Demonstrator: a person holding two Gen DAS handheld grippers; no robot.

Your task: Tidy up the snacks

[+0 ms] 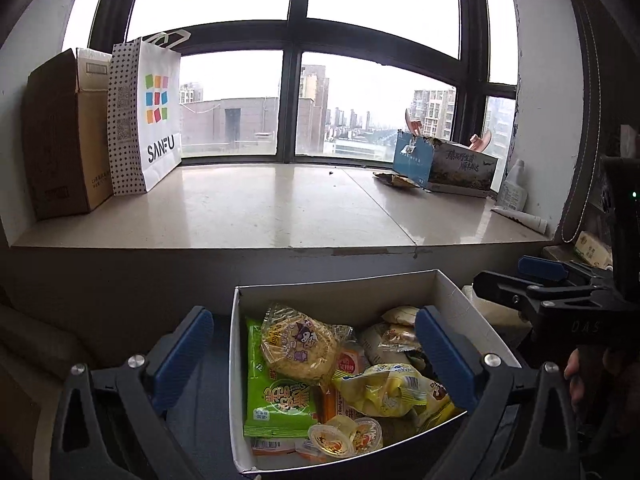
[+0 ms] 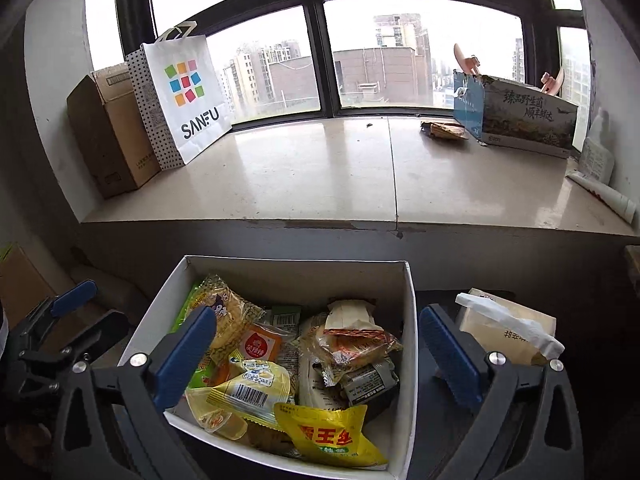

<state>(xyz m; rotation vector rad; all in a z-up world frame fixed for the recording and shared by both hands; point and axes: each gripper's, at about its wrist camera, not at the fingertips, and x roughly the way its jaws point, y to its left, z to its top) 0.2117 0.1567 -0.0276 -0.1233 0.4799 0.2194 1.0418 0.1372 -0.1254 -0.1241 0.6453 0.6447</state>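
- Both my claws hang over the white box (image 1: 460,300) of snacks, which sits low, just below the front edge of the sill (image 1: 280,208).
- Left claw (image 1: 316,354): spread wide, nothing in it. Left pad is outside the box's left wall, right pad is over the box's right half.
- Right claw (image 2: 318,354): also wide apart and empty. Left pad is over the box's left part, right pad is outside the right wall.
- In the left view, the right claw shows at the far right, beside the box, w/ a hand (image 1: 600,376) on it.
- Box contents, piled loose: green pack (image 1: 276,400) along the left wall, round rice cracker (image 1: 298,346) lying on it, yellow bag (image 1: 384,390) mid-box, jelly cups (image 1: 344,434) at the near edge.
- Right view adds a yellow pouch (image 2: 328,436) w/ red print at the near edge, a barcode pack (image 2: 252,390) and an orange sachet (image 2: 260,344).
- Tissue pack (image 2: 508,328) sits just right of the box.
- On the sill: brown carton (image 1: 60,140) far left, SANFU bag (image 1: 156,120) touching it, printed box (image 1: 452,168) far right w/ a crumpled wrapper (image 1: 396,180) in front of it.
- White bottle (image 1: 514,186) and a tube (image 1: 520,219) at the sill's right end.
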